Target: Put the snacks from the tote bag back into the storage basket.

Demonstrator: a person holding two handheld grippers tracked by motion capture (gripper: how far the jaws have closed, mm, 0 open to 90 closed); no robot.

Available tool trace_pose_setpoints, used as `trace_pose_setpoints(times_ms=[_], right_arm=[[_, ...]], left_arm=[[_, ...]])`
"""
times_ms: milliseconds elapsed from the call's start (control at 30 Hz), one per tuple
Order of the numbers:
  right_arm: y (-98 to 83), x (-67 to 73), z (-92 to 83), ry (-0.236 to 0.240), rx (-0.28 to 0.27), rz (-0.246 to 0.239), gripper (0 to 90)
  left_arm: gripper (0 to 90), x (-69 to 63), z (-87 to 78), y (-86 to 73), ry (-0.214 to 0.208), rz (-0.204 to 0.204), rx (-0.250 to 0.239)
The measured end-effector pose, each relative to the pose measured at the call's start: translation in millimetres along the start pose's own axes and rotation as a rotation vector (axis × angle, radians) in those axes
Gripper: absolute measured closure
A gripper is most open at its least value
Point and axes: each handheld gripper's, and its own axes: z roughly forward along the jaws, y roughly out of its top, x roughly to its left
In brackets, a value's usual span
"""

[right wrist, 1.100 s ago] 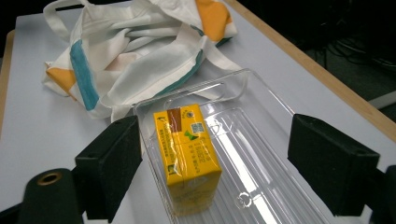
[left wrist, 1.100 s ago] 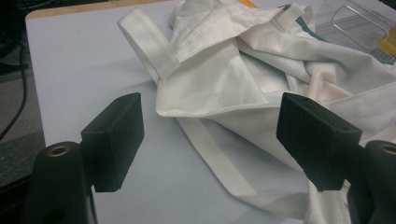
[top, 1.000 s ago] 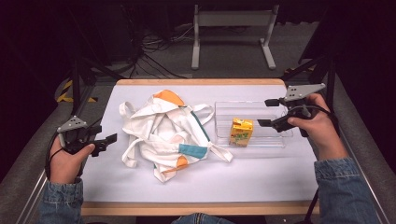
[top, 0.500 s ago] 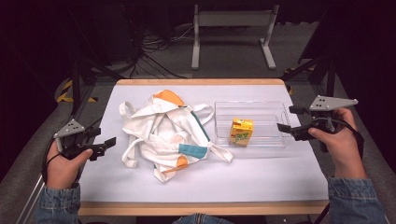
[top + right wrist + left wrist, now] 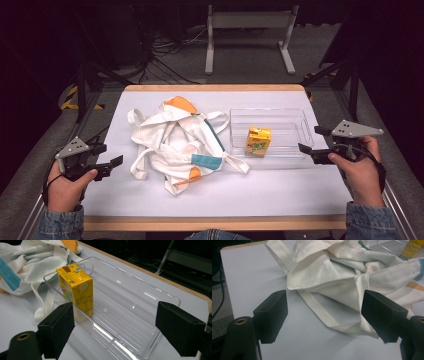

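A crumpled white tote bag (image 5: 175,142) with orange and teal patches lies mid-table. To its right sits a clear plastic tray (image 5: 292,116), and a yellow juice carton (image 5: 258,141) stands upright in the tray's near-left part. My left gripper (image 5: 114,166) is open at the table's left edge. It points at the bag (image 5: 332,272), whose strap loop lies between and just beyond the jaws (image 5: 324,312). My right gripper (image 5: 309,139) is open just off the tray's right end. It looks along the tray (image 5: 160,293) toward the carton (image 5: 77,292), and nothing is between its jaws (image 5: 115,325).
The white table top (image 5: 260,192) has a wooden rim and a bare strip along the near side. A metal stand (image 5: 247,35) and cables lie on the floor beyond the far edge. Dark tripod legs flank both sides of the table.
My right gripper has drawn back from over the tray to beyond its right end, nearer the person. The left hand has slid slightly toward the near edge. Bag and carton have not moved.
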Motion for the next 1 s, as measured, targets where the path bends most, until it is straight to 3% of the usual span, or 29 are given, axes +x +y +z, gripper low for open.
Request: trace_pose_setpoints(times_ms=[433,500,600,733,800,1000], right_arm=[[-49.2,-5.3,4.4,-0.103,-0.024,0.089,12.6],[-61.4,-8.9,9.5,-0.1,-0.026,0.118,12.5],[-70.1,-10.7,13.7,-0.1,-0.024,0.121,12.3],[-85.1,-12.7,22.6,-0.108,-0.06,0.162,10.9],[-89.4,-12.8,26.2,-0.112,-0.081,0.175,10.2],[-88.1,-12.8,26.0,-0.133,-0.075,0.167,9.4]], left_arm=[[22.0,11.8,7.4,-19.4,0.023,-0.01,-0.026],[21.8,12.0,10.4,-22.3,0.018,-0.021,-0.025],[21.5,13.2,12.2,-24.3,0.02,-0.023,-0.03],[21.4,14.7,14.6,-26.4,0.023,-0.03,-0.036],[21.4,15.2,15.5,-27.0,0.023,-0.03,-0.034],[21.3,16.2,17.6,-28.1,0.02,-0.032,-0.032]])
